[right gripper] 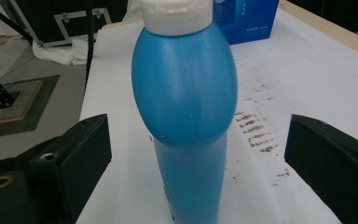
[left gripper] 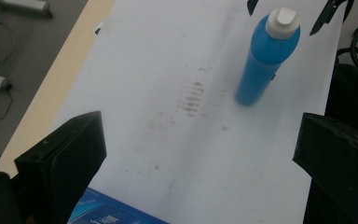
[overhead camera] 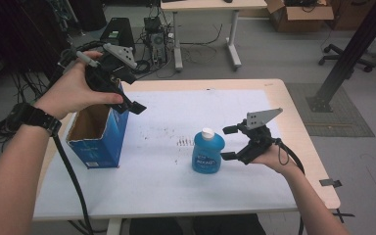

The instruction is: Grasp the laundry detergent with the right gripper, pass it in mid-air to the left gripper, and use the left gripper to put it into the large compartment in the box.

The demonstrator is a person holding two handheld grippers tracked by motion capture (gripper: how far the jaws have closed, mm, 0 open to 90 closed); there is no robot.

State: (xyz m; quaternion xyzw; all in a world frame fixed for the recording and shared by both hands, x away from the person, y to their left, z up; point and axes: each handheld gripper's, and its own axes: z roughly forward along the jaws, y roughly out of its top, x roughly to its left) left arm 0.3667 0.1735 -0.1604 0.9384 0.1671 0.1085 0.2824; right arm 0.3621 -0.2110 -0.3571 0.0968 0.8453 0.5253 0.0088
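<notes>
A blue bottle (overhead camera: pixel 208 152) with a white cap stands upright on the white mat, right of centre. My right gripper (overhead camera: pixel 229 143) is open just to its right, jaws pointing at it without touching. Up close, the bottle (right gripper: pixel 186 107) stands between and just ahead of the wide-apart jaws of the right gripper (right gripper: pixel 196 158). A blue carton (overhead camera: pixel 99 133) with its top open stands at the left of the mat. My left gripper (overhead camera: pixel 133 93) hovers open above the carton's right edge. From the left gripper (left gripper: pixel 200 154) I look down across the mat at the bottle (left gripper: pixel 265 56).
The white mat (overhead camera: pixel 176 186) covers most of the wooden table (overhead camera: pixel 293 98) and carries brown smudges (overhead camera: pixel 185 142) left of the bottle. Behind the table are a second desk (overhead camera: pixel 205 6), cables and a cardboard box (overhead camera: pixel 298 14) on the floor. A black post (overhead camera: pixel 352 49) rises at right.
</notes>
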